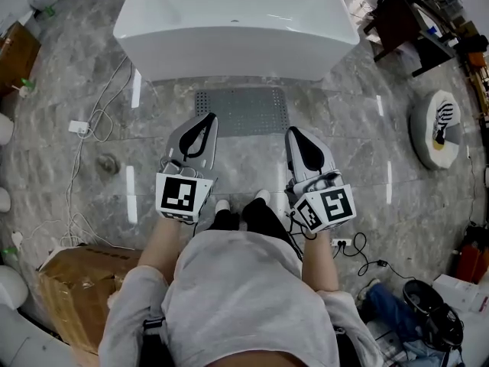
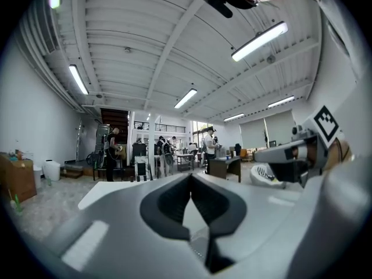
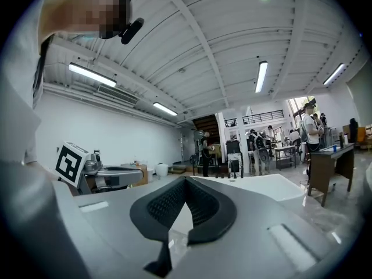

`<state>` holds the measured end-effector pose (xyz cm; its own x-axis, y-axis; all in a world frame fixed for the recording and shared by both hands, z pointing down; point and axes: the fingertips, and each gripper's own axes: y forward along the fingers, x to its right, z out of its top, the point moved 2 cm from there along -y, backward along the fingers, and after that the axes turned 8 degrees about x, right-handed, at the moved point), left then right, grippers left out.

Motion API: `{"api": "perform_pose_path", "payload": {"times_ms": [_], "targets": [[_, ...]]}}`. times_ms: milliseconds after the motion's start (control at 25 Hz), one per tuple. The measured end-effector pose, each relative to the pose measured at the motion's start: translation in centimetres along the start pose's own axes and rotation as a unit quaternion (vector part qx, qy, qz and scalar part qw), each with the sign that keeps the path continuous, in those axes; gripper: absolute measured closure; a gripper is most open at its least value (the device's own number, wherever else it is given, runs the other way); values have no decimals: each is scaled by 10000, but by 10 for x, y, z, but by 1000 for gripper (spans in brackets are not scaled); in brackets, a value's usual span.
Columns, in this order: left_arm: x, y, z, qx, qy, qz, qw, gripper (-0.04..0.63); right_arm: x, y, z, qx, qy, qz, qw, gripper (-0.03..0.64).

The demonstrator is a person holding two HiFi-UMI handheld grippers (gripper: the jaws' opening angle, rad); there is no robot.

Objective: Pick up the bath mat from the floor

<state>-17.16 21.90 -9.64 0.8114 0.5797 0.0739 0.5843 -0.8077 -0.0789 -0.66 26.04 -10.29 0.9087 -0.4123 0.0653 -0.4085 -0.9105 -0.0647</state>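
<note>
Before one white bathtub (image 1: 237,29), one grey bath mat (image 1: 244,109) lies flat on the marble floor (image 1: 367,182). Two grippers, left (image 1: 208,118) and right (image 1: 293,133), hover level, jaws closed, empty. One cardboard box (image 1: 76,281) stands behind, left.

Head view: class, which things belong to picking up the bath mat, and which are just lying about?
Belongs to the job: bath mat; left tongs; right tongs, both shut and empty.
Lying about: bathtub; cardboard box; white socket block.
</note>
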Motion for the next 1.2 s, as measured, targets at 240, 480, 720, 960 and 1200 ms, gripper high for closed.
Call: {"api": "perform_pose_path", "payload": {"times_ms": [240, 480, 720, 960, 1200], "targets": [[4, 37, -3, -5, 66, 49, 10000, 594, 34, 16, -2, -3, 4, 68, 10000, 618], [19, 92, -8, 3, 28, 225, 9997, 594, 92, 36, -3, -53, 92, 306, 9995, 618], [30, 137, -15, -102, -4, 392, 9992, 594, 142, 60, -5, -104, 101, 504, 9986, 618], [37, 168, -21, -152, 34, 705, 9974, 594, 186, 72, -7, -130, 168, 728, 9971, 618], [43, 185, -25, -142, 116, 1033, 9945, 594, 215, 81, -17, -196, 210, 990, 9947, 618]]}}
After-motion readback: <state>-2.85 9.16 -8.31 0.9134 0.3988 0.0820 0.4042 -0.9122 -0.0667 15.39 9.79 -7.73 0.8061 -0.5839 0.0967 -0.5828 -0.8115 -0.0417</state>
